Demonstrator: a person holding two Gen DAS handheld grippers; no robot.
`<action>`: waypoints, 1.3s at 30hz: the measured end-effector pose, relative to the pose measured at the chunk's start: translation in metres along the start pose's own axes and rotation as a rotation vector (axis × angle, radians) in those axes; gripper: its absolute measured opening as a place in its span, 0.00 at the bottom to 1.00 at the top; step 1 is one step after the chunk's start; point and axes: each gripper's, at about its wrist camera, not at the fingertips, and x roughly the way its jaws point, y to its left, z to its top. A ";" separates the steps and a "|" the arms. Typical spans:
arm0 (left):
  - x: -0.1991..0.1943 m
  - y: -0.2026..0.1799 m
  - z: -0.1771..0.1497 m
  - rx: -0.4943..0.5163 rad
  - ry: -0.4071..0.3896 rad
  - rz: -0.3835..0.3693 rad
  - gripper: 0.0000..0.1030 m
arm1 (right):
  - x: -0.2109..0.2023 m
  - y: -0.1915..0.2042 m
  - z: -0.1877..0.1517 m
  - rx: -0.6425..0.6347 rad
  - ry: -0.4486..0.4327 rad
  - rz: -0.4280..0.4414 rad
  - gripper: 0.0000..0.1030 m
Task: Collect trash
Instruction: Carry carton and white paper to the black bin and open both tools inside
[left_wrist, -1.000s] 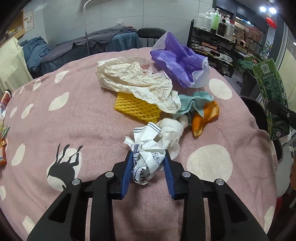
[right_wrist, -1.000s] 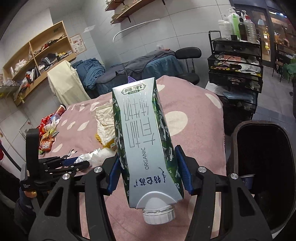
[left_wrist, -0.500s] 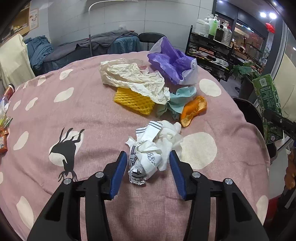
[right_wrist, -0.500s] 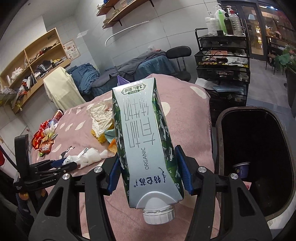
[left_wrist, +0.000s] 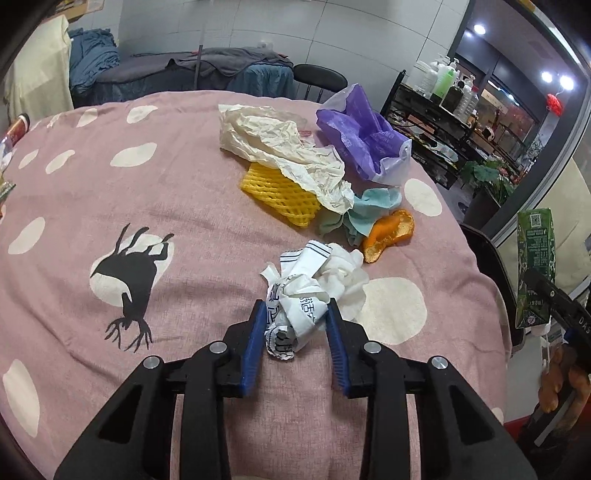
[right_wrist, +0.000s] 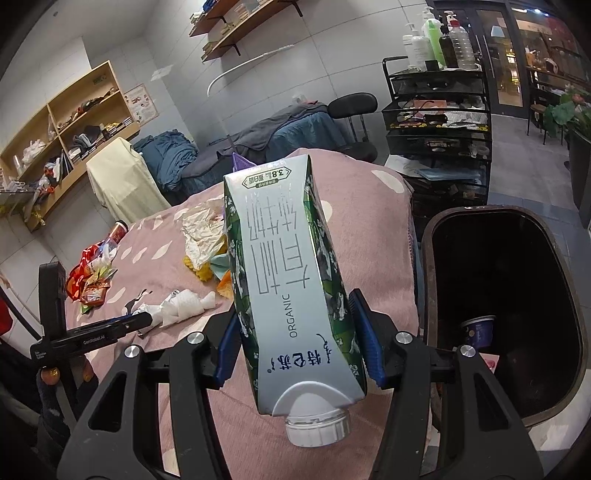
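My left tongs (left_wrist: 295, 332) have just closed back onto the crumpled white wrapper (left_wrist: 295, 306) on the bench (left_wrist: 110, 184), so it can be lifted. My right tongs (right_wrist: 297, 332) grip the milk carton (right_wrist: 291, 280) beside the bin (right_wrist: 428, 258).

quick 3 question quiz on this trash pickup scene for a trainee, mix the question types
1. True or false: the right gripper grips a green and silver milk carton.
2. What lies directly on the yellow foam fruit net? A) crumpled cream paper B) purple plastic bag C) orange peel
3. Fill in: the black bin already holds a purple ____.

Key: 1 true. 2 A. 3 cup. Extra: the left gripper has just been closing on the crumpled white printed wrapper.
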 end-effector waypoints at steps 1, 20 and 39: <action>-0.001 0.001 -0.001 -0.001 -0.002 -0.002 0.31 | 0.000 0.000 0.000 -0.001 0.000 0.000 0.54; -0.026 0.022 -0.018 -0.095 -0.039 -0.051 0.57 | -0.001 -0.004 -0.008 0.003 0.029 0.002 0.54; -0.043 0.007 -0.008 -0.072 -0.125 0.106 0.30 | -0.010 -0.007 -0.014 0.000 -0.029 -0.065 0.54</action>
